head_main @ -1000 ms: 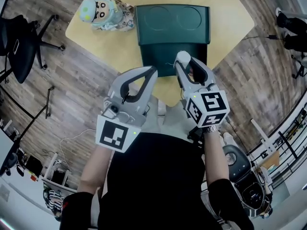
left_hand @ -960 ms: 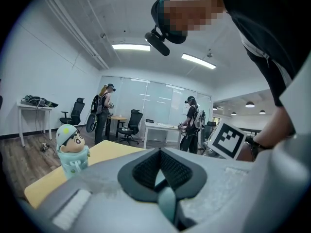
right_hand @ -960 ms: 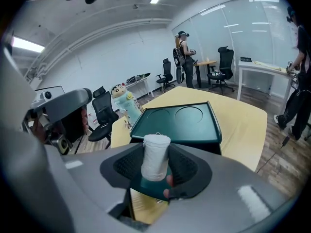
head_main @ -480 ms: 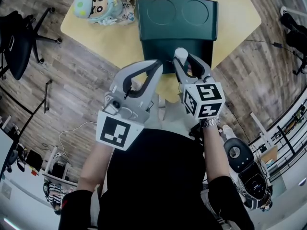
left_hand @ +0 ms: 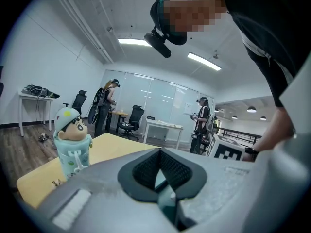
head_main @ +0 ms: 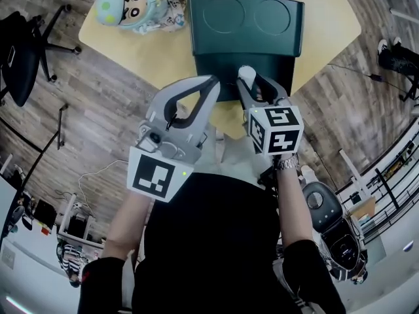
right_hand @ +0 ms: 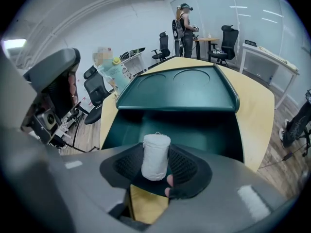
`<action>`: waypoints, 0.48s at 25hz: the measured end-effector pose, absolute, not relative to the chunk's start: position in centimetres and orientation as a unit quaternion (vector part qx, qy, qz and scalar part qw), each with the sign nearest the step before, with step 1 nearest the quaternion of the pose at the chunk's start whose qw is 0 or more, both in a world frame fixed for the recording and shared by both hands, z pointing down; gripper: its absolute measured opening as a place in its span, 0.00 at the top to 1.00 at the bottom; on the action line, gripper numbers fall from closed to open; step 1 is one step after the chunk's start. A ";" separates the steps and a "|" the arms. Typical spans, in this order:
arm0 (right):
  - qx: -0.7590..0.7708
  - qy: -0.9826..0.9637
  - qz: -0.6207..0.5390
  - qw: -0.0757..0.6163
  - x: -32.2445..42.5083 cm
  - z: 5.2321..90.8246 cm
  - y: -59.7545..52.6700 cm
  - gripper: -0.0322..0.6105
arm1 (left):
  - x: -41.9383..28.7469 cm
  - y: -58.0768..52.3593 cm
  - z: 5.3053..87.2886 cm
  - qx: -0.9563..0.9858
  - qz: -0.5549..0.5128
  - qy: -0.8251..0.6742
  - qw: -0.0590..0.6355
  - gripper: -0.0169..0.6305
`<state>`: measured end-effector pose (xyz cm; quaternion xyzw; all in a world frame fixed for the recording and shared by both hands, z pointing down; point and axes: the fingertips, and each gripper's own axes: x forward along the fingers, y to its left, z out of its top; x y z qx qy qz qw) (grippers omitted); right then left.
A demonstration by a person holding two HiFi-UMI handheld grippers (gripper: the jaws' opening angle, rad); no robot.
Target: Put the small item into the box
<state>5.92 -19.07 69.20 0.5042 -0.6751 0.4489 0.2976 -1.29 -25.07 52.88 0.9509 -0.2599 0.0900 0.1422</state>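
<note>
A white spool of thread (right_hand: 155,157) stands upright between the pads of my right gripper (right_hand: 156,165), which is shut on it. In the head view the spool (head_main: 247,75) and right gripper (head_main: 251,87) hang over the near part of the open dark green box (head_main: 208,70), whose lid (head_main: 245,18) lies back flat. The box's inside (right_hand: 170,125) shows straight ahead of the spool. My left gripper (head_main: 211,84) is beside the box's near left corner, its fingertips meeting on nothing. In the left gripper view the left gripper (left_hand: 159,176) points level across the table.
The box sits on a yellow table (head_main: 157,51) above wood floor. A cartoon-figure bottle (head_main: 134,5) stands at the table's far left corner, left of the lid. An office chair (head_main: 26,51) is on the left. People (left_hand: 201,125) stand at desks far behind.
The right gripper has sunk and tipped further down with the spool, staying over the box's near part. The left gripper has kept nearly still beside it.
</note>
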 end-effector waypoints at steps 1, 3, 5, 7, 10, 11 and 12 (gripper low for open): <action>0.504 -0.674 0.450 0.300 5.9 69.3 -19.1 0.69 | -1.3 -25.1 52.9 0.951 0.091 -0.260 0.144 0.97; 0.501 -0.672 0.452 0.305 5.9 69.5 -19.1 0.69 | -1.3 -25.2 53.1 0.950 0.091 -0.261 0.146 0.97; 0.496 -0.671 0.456 0.310 5.8 69.8 -19.1 0.69 | -1.3 -25.4 53.2 0.949 0.091 -0.262 0.147 0.97; 0.491 -0.669 0.460 0.316 5.7 70.1 -19.1 0.69 | -1.3 -25.4 53.2 0.950 0.090 -0.262 0.148 0.97; 0.484 -0.668 0.460 0.328 5.7 70.4 -19.0 0.69 | -1.2 -25.4 53.3 0.949 0.089 -0.262 0.149 0.97; 0.484 -0.666 0.462 0.329 5.7 70.5 -19.0 0.69 | -1.2 -25.4 53.3 0.949 0.089 -0.262 0.150 0.97; 0.485 -0.664 0.465 0.329 5.8 70.5 -19.0 0.69 | -1.2 -25.4 53.3 0.949 0.089 -0.262 0.151 0.97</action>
